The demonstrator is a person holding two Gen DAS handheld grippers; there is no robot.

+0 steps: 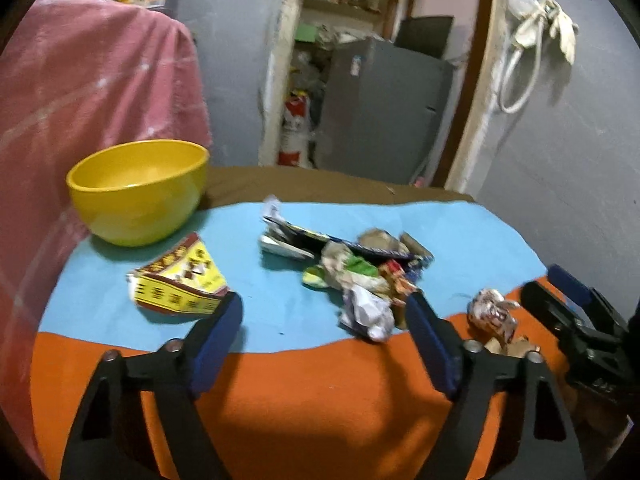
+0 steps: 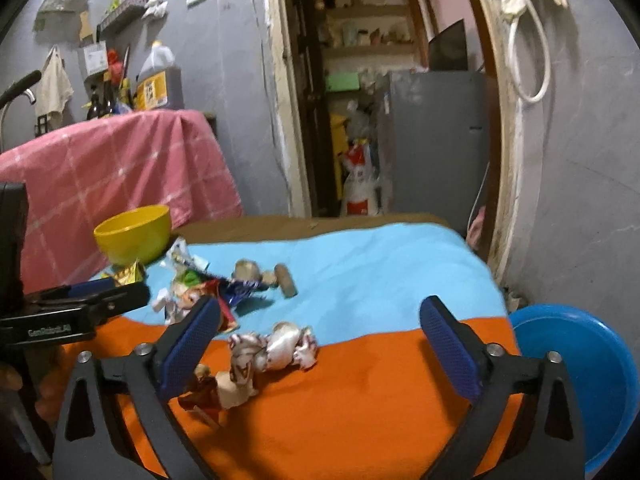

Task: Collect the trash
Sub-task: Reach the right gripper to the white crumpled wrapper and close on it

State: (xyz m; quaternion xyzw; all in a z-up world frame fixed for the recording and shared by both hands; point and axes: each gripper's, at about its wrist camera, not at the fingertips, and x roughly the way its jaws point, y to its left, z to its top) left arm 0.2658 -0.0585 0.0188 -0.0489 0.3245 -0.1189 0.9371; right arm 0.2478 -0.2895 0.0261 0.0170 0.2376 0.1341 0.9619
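Counter w/ orange-and-light-blue cloth cover [image 1: 280, 392] stands against a grey wall, doorway behind. Round yellow plastic bowl [image 1: 138, 190] sits at its far left corner. Heap of crumpled wrappers [image 1: 352, 276] lies right of the bowl, mid-cloth; yellow-red printed packet [image 1: 180, 280] just in front of the bowl. Left hand-held gripper [image 1: 324, 312] and right hand-held gripper [image 2: 320, 320] both spread wide, holding nothing. Crumpled silver-white wrapper [image 2: 276, 346] lies between the right one's fingers.

Dim indoor light reaches you from above and behind: your left gripper [image 1: 324, 320] throws a broad soft shadow over the orange cloth [image 1: 320, 400], and the yellow bowl [image 1: 140, 188] shades the blue cloth [image 1: 460, 232] at its base. A faint sheen marks the bowl's inner wall. Both views are soft and smeared, colours oversaturated. Fisheye bending curves the door frame [image 2: 504, 120], and black vignette fills your corners.
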